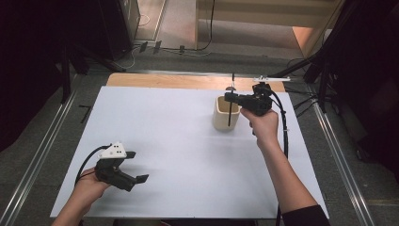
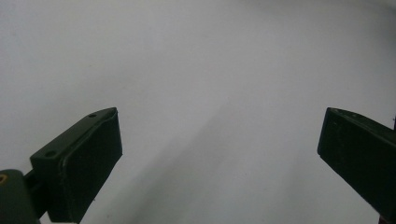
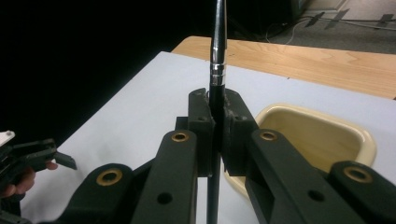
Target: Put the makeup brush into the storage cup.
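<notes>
The white sheet (image 1: 179, 155) is covering most of the table, leaving a strip of bare wood (image 1: 188, 81) showing along the far edge at the upper centre of the high view. The centre and lower middle of the sheet are lying open, with wide room between the two hands. The cream container (image 1: 225, 113) is standing right of centre in the upper half of the frame, well inside the sheet's edges. The left gripper (image 1: 136, 166) is sitting at the lower left near the front edge, its jaws standing wide apart and holding nothing; in the left gripper view they are framing bare white surface. The right gripper (image 1: 229, 97) is hovering over the container's right rim, its jaws closing tightly on a thin black pen (image 3: 217, 60) held upright. The pen's lower end is dropping inside the container; whether it is touching the bottom cannot be told. In the right gripper view its top is running off the frame
</notes>
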Action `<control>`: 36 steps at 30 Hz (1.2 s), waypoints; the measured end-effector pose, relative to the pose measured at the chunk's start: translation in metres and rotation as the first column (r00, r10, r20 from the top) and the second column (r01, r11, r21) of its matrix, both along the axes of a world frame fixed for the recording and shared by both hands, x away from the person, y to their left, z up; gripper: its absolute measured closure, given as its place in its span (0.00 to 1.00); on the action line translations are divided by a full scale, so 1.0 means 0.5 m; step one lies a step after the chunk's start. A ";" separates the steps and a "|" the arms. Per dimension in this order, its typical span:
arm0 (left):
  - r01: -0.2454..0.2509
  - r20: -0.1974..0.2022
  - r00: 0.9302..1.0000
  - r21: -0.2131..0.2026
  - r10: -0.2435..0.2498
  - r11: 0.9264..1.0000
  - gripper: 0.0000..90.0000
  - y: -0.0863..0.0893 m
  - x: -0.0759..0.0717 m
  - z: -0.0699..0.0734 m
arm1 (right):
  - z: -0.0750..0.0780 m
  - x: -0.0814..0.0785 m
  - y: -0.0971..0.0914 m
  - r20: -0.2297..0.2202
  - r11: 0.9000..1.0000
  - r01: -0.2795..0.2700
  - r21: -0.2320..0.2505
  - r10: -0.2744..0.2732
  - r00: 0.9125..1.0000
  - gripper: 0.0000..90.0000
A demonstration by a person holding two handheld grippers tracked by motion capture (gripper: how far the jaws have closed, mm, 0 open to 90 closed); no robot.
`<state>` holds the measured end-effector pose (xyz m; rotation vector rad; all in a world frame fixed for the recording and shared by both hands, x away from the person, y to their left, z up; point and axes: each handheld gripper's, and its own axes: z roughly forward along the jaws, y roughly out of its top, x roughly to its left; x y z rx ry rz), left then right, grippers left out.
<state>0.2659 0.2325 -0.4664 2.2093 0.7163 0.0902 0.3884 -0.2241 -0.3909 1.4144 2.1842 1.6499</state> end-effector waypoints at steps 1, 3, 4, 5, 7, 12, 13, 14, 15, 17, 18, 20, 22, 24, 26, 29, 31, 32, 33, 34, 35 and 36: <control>0.005 0.002 1.000 0.000 -0.005 1.000 0.00 -0.001 0.000 -0.001 | 0.003 0.003 0.001 -0.005 1.000 0.002 -0.003 -0.002 1.000 0.95; 0.007 0.000 1.000 -0.003 -0.007 1.000 0.00 -0.003 -0.001 -0.001 | 0.009 0.011 0.002 -0.006 1.000 0.004 -0.006 -0.004 1.000 0.95; 0.006 -0.002 1.000 -0.005 -0.006 1.000 0.00 -0.003 -0.001 -0.001 | 0.012 0.016 0.001 -0.008 1.000 0.004 -0.012 -0.004 1.000 0.95; 0.008 -0.003 1.000 -0.006 -0.008 1.000 0.00 -0.003 -0.001 -0.001 | 0.015 0.019 0.002 -0.009 1.000 0.006 -0.012 -0.006 1.000 0.95; 0.007 -0.005 1.000 -0.001 -0.007 1.000 0.00 -0.003 -0.001 0.000 | 0.021 0.026 0.000 -0.007 1.000 0.012 -0.015 -0.012 1.000 0.95; 0.009 0.000 1.000 0.005 -0.009 1.000 0.00 -0.007 -0.002 -0.001 | 0.036 0.043 -0.003 -0.007 0.999 0.031 -0.028 -0.032 0.999 0.95; 0.015 -0.002 1.000 0.006 -0.015 1.000 0.00 -0.007 -0.003 -0.001 | 0.038 0.046 -0.004 -0.007 0.999 0.033 -0.035 -0.033 0.999 0.95; 0.015 0.001 1.000 0.004 -0.015 1.000 0.00 -0.009 -0.003 -0.002 | 0.041 0.049 -0.003 -0.007 0.999 0.036 -0.039 -0.037 0.999 0.95; 0.015 0.000 1.000 0.007 -0.015 1.000 0.00 -0.009 -0.004 -0.003 | 0.043 0.051 -0.003 -0.007 0.998 0.038 -0.041 -0.038 0.999 0.95; 0.017 -0.001 1.000 0.008 -0.017 1.000 0.00 -0.010 -0.004 -0.003 | 0.049 0.056 -0.003 -0.003 0.998 0.045 -0.046 -0.045 0.999 0.95; 0.018 -0.002 1.000 0.008 -0.017 1.000 0.00 -0.010 -0.004 -0.003 | 0.051 0.059 -0.003 0.001 0.998 0.048 -0.046 -0.048 0.999 0.95; 0.018 -0.002 1.000 0.007 -0.018 1.000 0.00 -0.010 -0.004 -0.003 | 0.055 0.064 -0.002 0.003 0.997 0.057 -0.057 -0.057 0.998 0.95; 0.016 -0.001 1.000 0.006 -0.016 1.000 0.00 -0.009 -0.004 -0.003 | 0.057 0.069 0.000 0.007 0.996 0.065 -0.055 -0.064 0.998 0.95; 0.017 -0.001 1.000 0.009 -0.017 1.000 0.00 -0.008 -0.004 -0.003 | 0.060 0.074 0.002 0.014 0.995 0.073 -0.069 -0.072 0.997 0.95; 0.016 -0.003 1.000 0.008 -0.016 1.000 0.00 -0.008 -0.004 -0.003 | 0.063 0.079 0.005 0.017 0.994 0.081 -0.079 -0.080 0.997 0.95; 0.015 -0.003 1.000 0.006 -0.015 1.000 0.00 -0.009 -0.004 -0.003 | 0.067 0.086 0.008 0.023 0.991 0.095 -0.090 -0.094 0.995 0.95; 0.015 -0.002 1.000 0.008 -0.015 1.000 0.00 -0.009 -0.005 -0.003 | 0.070 0.091 0.010 0.037 0.989 0.109 -0.099 -0.106 0.994 0.95; 0.015 -0.003 1.000 0.011 -0.015 1.000 0.00 -0.009 -0.005 -0.003 | 0.071 0.093 0.012 0.043 0.988 0.117 -0.103 -0.113 0.993 0.95; 0.015 -0.003 1.000 0.012 -0.015 1.000 0.00 -0.009 -0.005 -0.003 | 0.072 0.094 0.013 0.049 0.987 0.125 -0.104 -0.121 0.991 0.95; 0.016 -0.004 1.000 0.011 -0.016 1.000 0.00 -0.009 -0.005 -0.004 | 0.071 0.096 0.014 0.060 0.985 0.134 -0.105 -0.128 0.990 0.95; 0.018 -0.003 1.000 0.011 -0.018 1.000 0.00 -0.009 -0.005 -0.004 | 0.070 0.097 0.014 0.070 0.984 0.143 -0.106 -0.136 0.988 0.95; 0.018 -0.003 1.000 0.011 -0.018 1.000 0.00 -0.009 -0.005 -0.004 | 0.068 0.098 0.015 0.072 0.983 0.152 -0.106 -0.145 0.987 0.95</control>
